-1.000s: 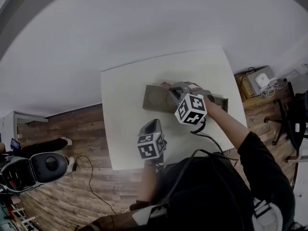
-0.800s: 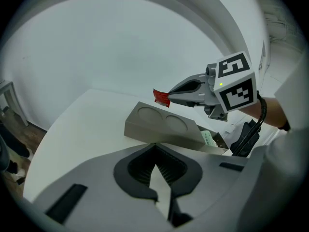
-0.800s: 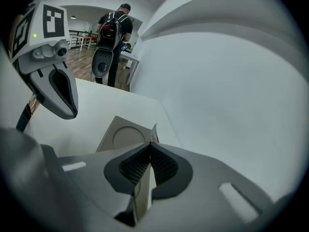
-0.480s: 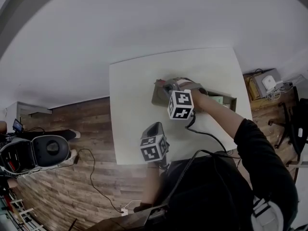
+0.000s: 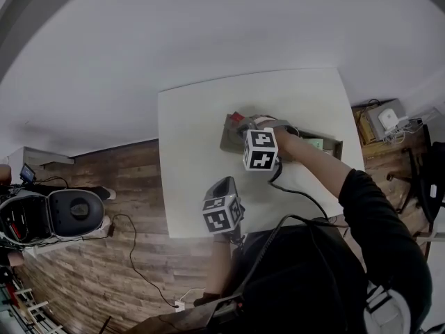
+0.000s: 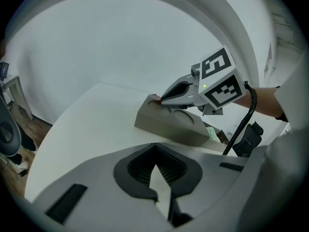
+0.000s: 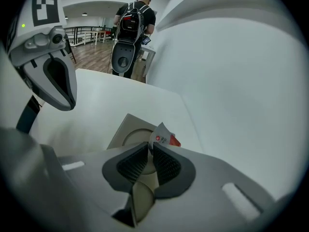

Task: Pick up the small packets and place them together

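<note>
Right tool (image 7: 150, 146) extended over the far end of the grey tray (image 7: 123, 129), which sits on the white worktop (image 5: 188, 152). Small packet (image 7: 163, 138), white with a red corner, stands upright between the tips. Jaws opening at this moment, pads touching the packet's lower edge only. Packet hangs just above a round recess at that end of the tray. Judged as the release step: held by one edge so that it drops clean into the recess once the pads part.

From the head view, the same packet (image 5: 237, 117) shows as a red fleck at the tray's end, just ahead of the right tool (image 5: 241, 122).

Left tool (image 6: 155, 146) held back near the worktop's near edge, well apart from the tray (image 6: 164, 127). Jaws together, nothing between them. Appears parked there to keep clear of the right arm's reach and its trailing cable.

Green item (image 5: 314, 144) lies in the open compartment at the tray's opposite end; possibly another packet, too small to confirm.

Risk noted: light packet may cling to one pad or tip outside the recess on release.
</note>
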The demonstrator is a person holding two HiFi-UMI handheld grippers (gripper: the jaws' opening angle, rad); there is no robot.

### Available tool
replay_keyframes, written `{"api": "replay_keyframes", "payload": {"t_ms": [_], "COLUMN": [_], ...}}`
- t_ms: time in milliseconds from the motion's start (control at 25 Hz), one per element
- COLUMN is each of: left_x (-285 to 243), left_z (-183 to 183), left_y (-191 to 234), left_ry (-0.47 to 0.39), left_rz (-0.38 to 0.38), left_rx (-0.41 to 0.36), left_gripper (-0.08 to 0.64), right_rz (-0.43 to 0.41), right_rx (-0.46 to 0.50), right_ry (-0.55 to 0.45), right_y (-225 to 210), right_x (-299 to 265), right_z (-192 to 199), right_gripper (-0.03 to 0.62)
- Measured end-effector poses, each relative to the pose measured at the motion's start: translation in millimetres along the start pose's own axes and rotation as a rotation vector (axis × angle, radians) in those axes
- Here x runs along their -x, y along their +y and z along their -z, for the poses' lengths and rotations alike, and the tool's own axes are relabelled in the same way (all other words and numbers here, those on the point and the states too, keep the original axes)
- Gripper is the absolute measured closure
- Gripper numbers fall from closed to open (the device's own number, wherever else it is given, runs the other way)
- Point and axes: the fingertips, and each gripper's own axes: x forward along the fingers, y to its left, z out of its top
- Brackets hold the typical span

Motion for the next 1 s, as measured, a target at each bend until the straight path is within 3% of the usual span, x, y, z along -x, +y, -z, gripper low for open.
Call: {"api": "replay_keyframes", "payload": {"t_ms": [200, 360, 440, 600, 680, 880, 1000], "left_x": [4, 4, 1, 6, 9, -7, -15], "left_z": [5, 3, 0, 4, 5, -5, -8], "left_y": [-4, 0, -1, -10, -12, -32, -47], "left_ry": [0.004, 0.009, 0.008, 0.003, 0.005, 0.022, 0.036], "left_rz": [0.007, 0.007, 0.009, 0.011, 0.026, 0.087, 0.111], "left_rx": [-0.018, -0.02, -0.024, -0.061, -0.083, -0.111, -0.144], "left_gripper": [0.563, 0.563, 0.563, 0.563, 0.563, 0.563, 0.563], "right_rz": [-0.065, -0.062, -0.023, 0.088, 0.128, 0.259, 0.237], "right_rx": [-0.027, -0.055, -0.142, -0.448, -0.564, -0.698, -0.775], "right_ry": [0.003, -0.037, -0.113, -0.338, -0.401, -0.391, -0.32], "right_y": [17, 13, -2, -35, -46, -63, -42], "right_x": [2, 6, 20, 84, 116, 171, 188], "right_z": [3, -4, -7, -2, 11, 86, 136], "right_gripper": [0.481, 0.468, 0.468, 0.488, 0.488, 0.497, 0.502]}}
